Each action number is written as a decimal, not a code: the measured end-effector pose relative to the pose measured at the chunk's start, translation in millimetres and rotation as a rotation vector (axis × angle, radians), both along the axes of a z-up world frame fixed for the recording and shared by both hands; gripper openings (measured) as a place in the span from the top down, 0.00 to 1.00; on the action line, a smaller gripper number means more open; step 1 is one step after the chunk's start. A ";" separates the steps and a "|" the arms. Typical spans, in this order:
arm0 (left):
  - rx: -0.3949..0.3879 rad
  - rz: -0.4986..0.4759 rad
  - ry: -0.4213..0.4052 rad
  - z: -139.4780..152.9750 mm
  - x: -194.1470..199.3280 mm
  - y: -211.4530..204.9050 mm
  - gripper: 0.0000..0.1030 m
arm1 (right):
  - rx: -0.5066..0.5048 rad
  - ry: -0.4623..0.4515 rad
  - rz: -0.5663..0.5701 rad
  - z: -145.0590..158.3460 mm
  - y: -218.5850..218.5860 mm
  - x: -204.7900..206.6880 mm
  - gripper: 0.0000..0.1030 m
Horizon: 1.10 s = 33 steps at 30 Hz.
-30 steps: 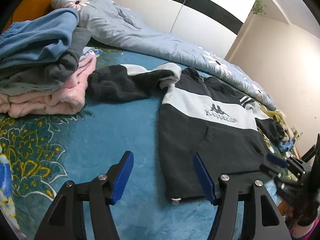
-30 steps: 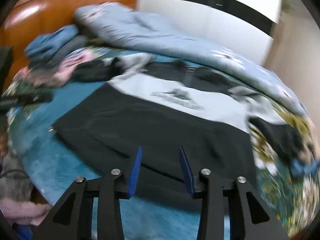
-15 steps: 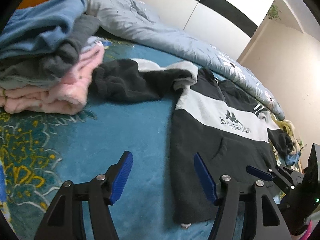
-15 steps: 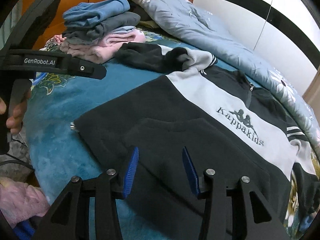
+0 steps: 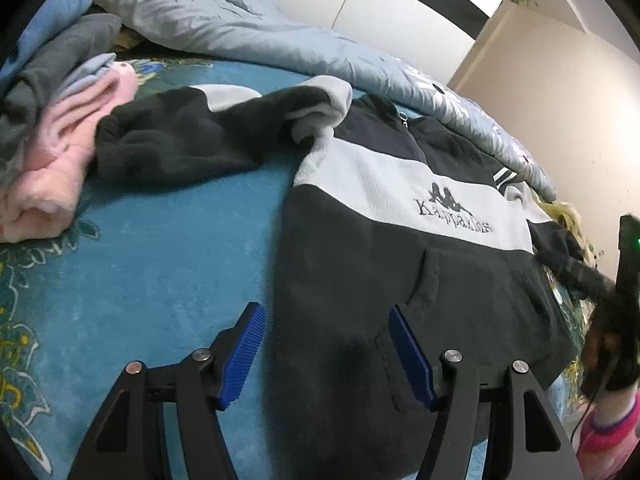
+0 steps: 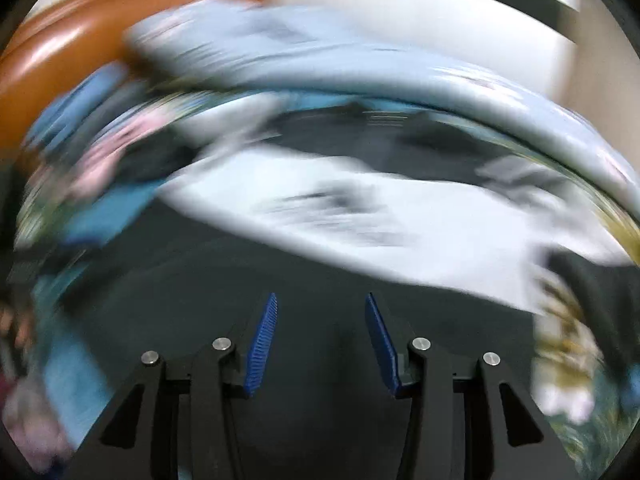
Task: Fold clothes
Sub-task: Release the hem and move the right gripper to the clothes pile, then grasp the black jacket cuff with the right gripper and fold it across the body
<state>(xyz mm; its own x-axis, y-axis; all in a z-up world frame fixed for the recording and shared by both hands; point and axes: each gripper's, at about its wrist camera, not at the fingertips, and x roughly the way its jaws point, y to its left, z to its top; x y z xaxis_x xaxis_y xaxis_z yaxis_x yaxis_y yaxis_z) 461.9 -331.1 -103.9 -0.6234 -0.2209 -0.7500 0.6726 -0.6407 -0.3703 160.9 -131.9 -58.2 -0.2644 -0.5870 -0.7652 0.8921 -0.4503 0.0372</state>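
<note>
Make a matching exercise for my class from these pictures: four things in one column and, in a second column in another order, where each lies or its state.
Column 1
1. black and white fleece sweatshirt with the Kappa logo
2. pink fluffy folded garment
3. pale blue flowered quilt
4. left tool

Column 2
A. bunched along the far side of the bed
B. open, over the sweatshirt's lower left edge
C. spread flat on the teal blanket
D. at the bottom of the pile at left

Pairs: 1-C, 2-D, 3-A, 4-B
</note>
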 end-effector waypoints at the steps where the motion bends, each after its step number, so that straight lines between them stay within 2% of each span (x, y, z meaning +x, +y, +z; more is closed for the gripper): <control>1: -0.001 -0.001 0.000 -0.6 0.5 -0.9 0.34 | -0.019 -0.017 -0.092 3.9 15.6 -27.4 0.54; 5: 0.012 0.009 0.006 -4.4 2.8 -6.9 0.33 | -0.108 -0.072 -0.583 12.1 108.2 -136.8 0.54; 8: 0.028 0.011 0.010 -8.5 1.6 -9.2 0.32 | -0.161 -0.140 -0.799 7.0 158.7 -183.4 0.54; 11: 0.026 0.001 0.014 -8.1 0.9 -8.0 0.30 | -0.241 -0.300 -0.837 -10.9 175.1 -208.2 0.54; 12: 0.028 -0.001 0.016 -8.0 1.1 -8.2 0.30 | -0.253 -0.326 -0.845 -14.7 176.2 -213.5 0.54; 22: 0.053 -0.011 0.039 -8.0 4.7 -7.0 0.28 | -0.227 -0.373 -0.939 -23.4 168.9 -237.1 0.54; 24: 0.057 -0.013 0.043 -8.3 5.5 -6.5 0.28 | -0.222 -0.372 -0.944 -21.6 168.4 -239.5 0.70; 26: 0.063 -0.011 0.049 -8.6 6.8 -6.7 0.28 | -0.236 -0.362 -0.928 -15.7 169.4 -238.3 0.78; 29: 0.065 -0.012 0.054 -8.5 6.9 -6.8 0.28 | -0.261 -0.334 -0.891 0.0 174.8 -235.2 0.86; 33: 0.067 -0.018 0.061 -8.0 6.8 -7.1 0.28 | -0.297 -0.280 -0.878 30.9 186.8 -230.9 0.88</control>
<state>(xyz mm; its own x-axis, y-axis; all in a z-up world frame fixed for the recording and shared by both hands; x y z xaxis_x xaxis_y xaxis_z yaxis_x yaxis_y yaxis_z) 468.7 -338.2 -112.0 -0.6714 -0.1601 -0.7236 0.6366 -0.6245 -0.4525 -70.1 55.0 -27.3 -0.5319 -0.4465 -0.7195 0.1837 -0.8903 0.4167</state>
